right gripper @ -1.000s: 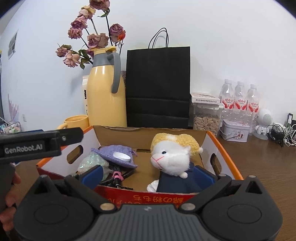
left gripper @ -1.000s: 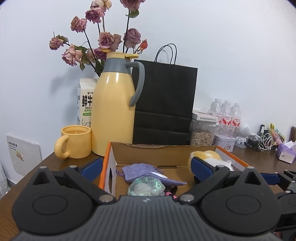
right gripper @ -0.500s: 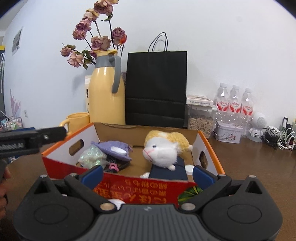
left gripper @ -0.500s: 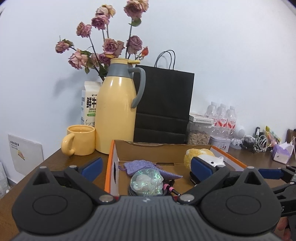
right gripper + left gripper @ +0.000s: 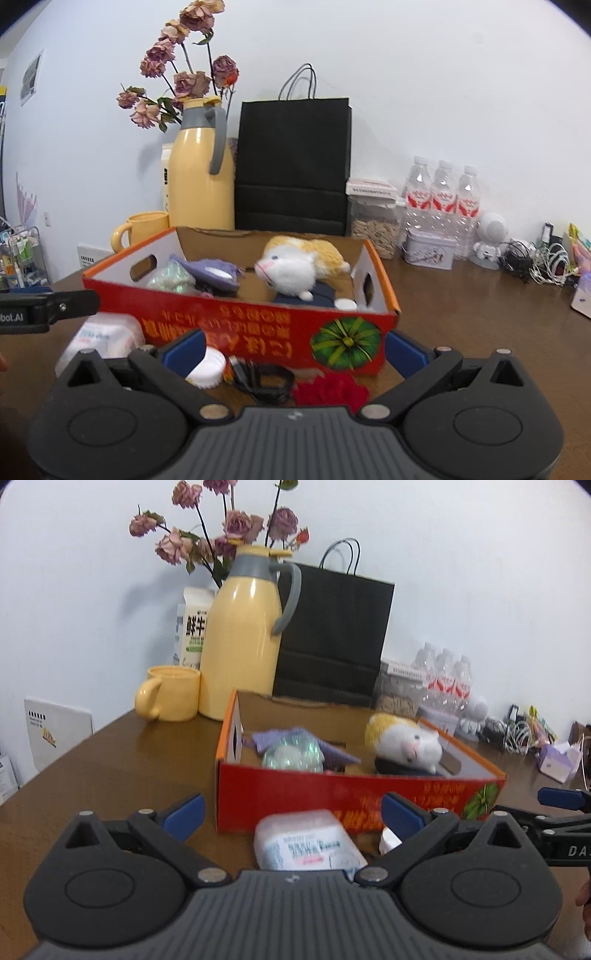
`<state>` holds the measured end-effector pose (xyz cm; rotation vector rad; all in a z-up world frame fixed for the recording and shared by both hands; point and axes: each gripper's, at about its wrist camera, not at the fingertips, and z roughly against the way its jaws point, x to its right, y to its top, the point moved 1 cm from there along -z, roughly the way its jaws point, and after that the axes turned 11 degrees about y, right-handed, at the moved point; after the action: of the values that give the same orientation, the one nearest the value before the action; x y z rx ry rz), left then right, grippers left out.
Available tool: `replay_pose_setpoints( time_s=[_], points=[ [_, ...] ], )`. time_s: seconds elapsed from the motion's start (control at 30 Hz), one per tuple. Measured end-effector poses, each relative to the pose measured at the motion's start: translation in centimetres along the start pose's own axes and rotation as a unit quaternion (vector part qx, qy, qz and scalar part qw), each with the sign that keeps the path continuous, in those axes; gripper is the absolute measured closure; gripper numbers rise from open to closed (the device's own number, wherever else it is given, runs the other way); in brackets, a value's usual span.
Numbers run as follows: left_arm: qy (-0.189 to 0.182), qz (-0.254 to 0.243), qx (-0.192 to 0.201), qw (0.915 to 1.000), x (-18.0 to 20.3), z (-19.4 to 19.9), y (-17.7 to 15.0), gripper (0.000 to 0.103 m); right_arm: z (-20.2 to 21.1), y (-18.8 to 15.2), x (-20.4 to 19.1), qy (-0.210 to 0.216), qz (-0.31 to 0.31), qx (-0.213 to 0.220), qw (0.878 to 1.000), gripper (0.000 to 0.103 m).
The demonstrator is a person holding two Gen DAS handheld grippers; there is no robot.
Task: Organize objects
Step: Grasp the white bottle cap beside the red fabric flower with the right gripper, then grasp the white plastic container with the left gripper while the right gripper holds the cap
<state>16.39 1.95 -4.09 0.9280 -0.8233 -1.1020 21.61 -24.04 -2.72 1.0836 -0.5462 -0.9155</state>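
I see the red cardboard box [image 5: 258, 332] open-topped on the table, holding a plush cat [image 5: 295, 266], a purple pouch [image 5: 214, 273] and an iridescent ball [image 5: 291, 755], while a tissue pack [image 5: 306, 842], white cap [image 5: 207, 367], black cable [image 5: 264, 380] and red flower [image 5: 332, 393] lie just before it.

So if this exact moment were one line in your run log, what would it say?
left gripper: open, over tissue pack | right gripper: open, over cable | red box: holds plush cat

Plush toy [image 5: 295, 267] in box [image 5: 258, 332]; tissue pack [image 5: 306, 840] before box; thermos [image 5: 243, 635] behind.
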Motion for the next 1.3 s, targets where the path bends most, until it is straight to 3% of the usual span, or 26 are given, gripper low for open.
replay_pose_setpoints(
  time_s=[0.53,0.6,0.73,0.8,0.87,1.07,1.3],
  points=[
    [0.001,-0.013,-0.033,0.9994,0.6,0.0,-1.7,0.0,0.2,-4.0,2.3,-0.001,-0.013,-0.09,0.996,0.002],
    [-0.001,-0.012,-0.035,0.9993,0.6,-0.1,-1.7,0.0,-0.1,-4.2,2.3,-0.002,-0.014,-0.1,0.995,0.022],
    [-0.004,-0.011,-0.034,0.9994,0.6,0.0,-1.7,0.0,-0.7,-4.4,2.6,0.002,-0.025,-0.116,0.993,0.048],
    [-0.005,-0.012,-0.034,0.9993,0.6,0.0,-1.7,0.0,-0.6,-4.4,2.7,0.005,-0.031,-0.113,0.993,0.067],
    [-0.003,-0.014,-0.036,0.9993,0.6,-0.1,-1.7,0.0,-0.6,-4.3,2.7,0.01,-0.034,-0.112,0.993,0.076],
    [0.004,-0.018,-0.042,0.999,0.8,-0.3,-1.9,0.0,-0.3,-4.4,2.0,0.022,-0.028,-0.106,0.994,0.076],
    [0.01,-0.018,-0.068,0.9975,0.8,-1.1,-2.1,0.0,1.4,-4.1,1.2,0.017,-0.022,-0.053,0.998,0.076]
  ],
)
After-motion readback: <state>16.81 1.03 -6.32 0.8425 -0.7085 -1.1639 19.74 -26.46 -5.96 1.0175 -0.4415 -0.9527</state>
